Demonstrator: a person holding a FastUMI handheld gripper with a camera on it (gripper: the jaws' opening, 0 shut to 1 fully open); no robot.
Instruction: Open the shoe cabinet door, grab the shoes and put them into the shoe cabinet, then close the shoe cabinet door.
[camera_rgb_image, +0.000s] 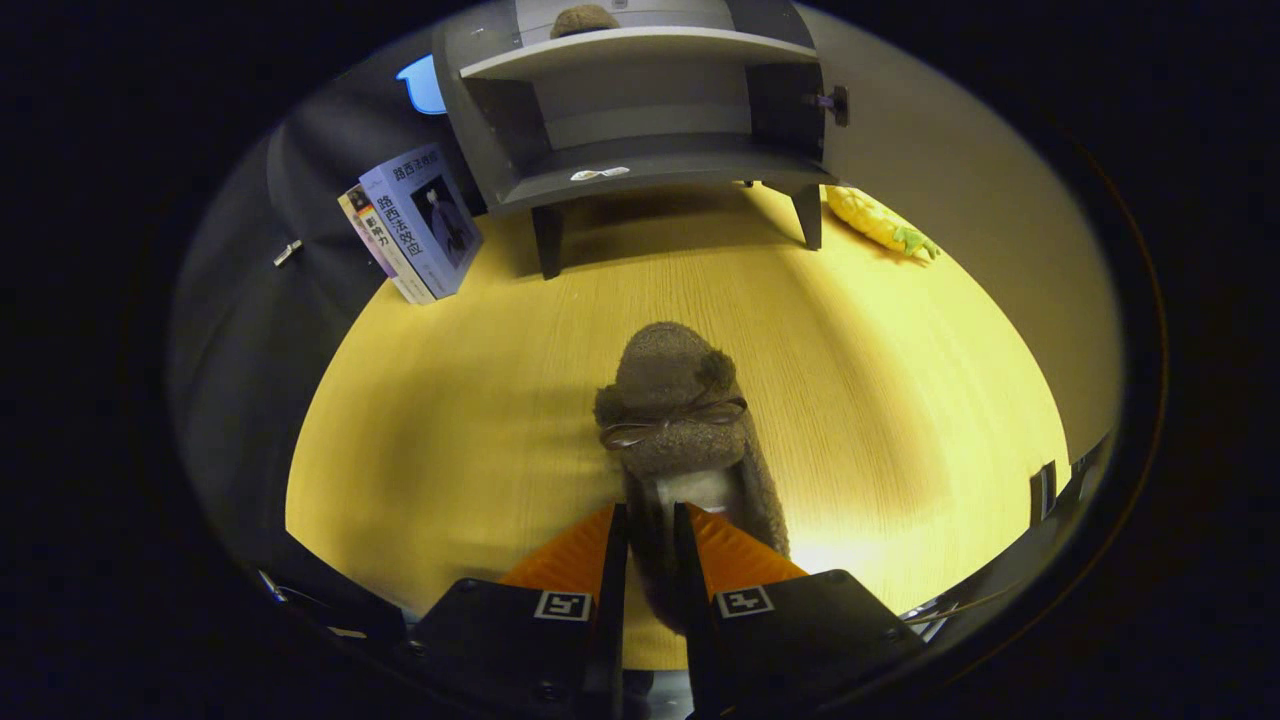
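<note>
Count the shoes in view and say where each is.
2. One fuzzy brown shoe has its heel pinched in the gripper; the other shoe sits on the open shoe cabinet's upper shelf, partly hidden.

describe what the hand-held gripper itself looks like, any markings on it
The hand-held gripper has two narrow, flat fingers with ridged pads, mounted on blocky black carriers. Each carrier bears a small square black-and-white marker tag near its inner edge.
</note>
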